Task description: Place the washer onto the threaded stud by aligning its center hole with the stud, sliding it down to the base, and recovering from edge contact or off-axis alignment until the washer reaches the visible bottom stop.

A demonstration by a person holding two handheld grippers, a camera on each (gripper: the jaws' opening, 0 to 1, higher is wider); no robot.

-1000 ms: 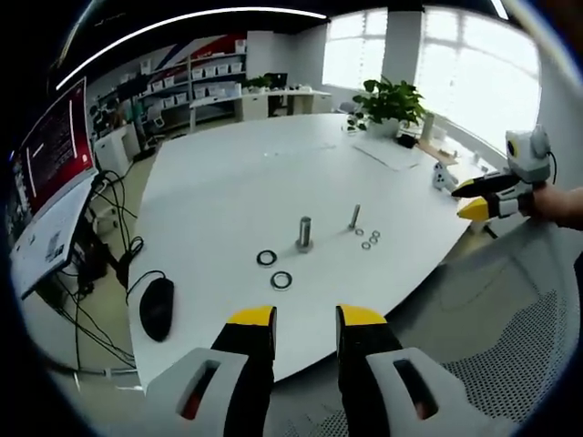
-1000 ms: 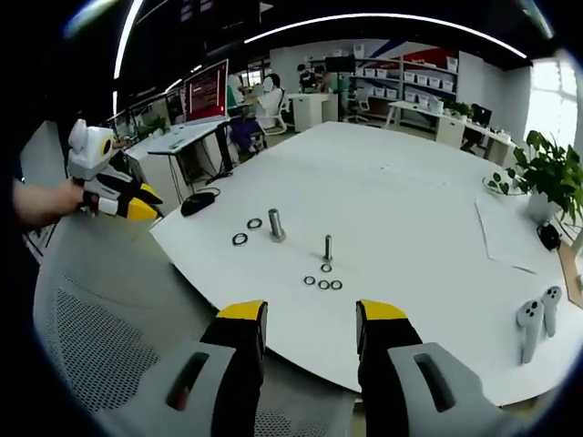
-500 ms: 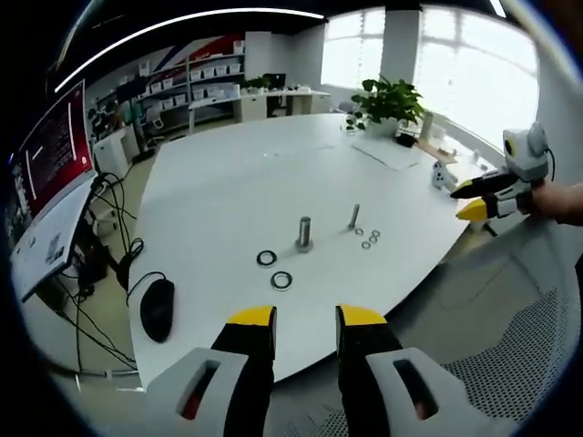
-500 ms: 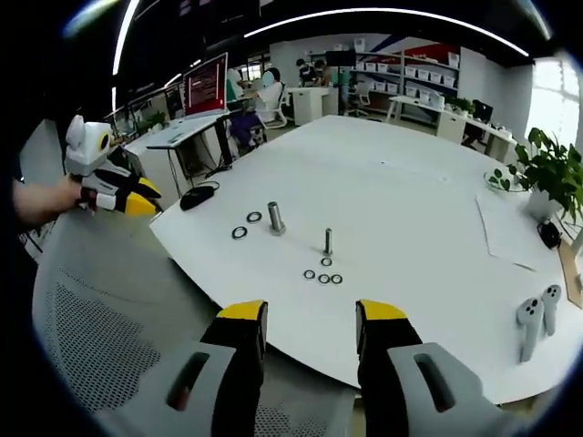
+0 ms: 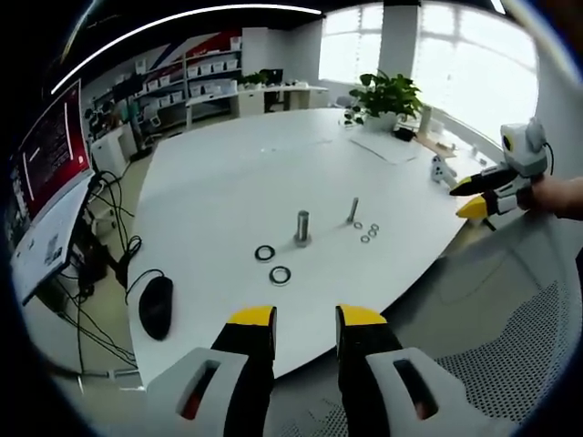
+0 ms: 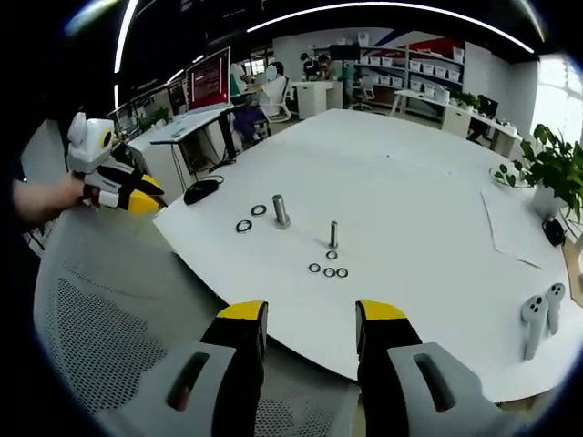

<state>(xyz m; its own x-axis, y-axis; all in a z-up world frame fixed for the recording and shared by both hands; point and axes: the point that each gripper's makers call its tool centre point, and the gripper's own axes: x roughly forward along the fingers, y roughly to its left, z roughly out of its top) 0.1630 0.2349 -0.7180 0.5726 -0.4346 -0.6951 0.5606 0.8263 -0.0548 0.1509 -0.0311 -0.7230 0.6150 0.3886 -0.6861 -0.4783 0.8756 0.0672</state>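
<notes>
The table (image 5: 237,182) is plain white. On it, the studs (image 5: 301,227) are silvery grey metal, and the washers (image 5: 280,274) are dark rings, the small ones (image 6: 329,271) near the thin stud (image 6: 333,234) being grey. The mouse (image 5: 156,308) is black. Both grippers (image 5: 305,319) (image 6: 310,314) have yellow tips on black fingers, with grey bodies and red slots. The chair mesh (image 6: 100,346) is grey with a fine dotted pattern. The plant (image 5: 387,94) is green. The monitor (image 6: 208,80) shows red, and the controllers (image 6: 537,319) are white.
</notes>
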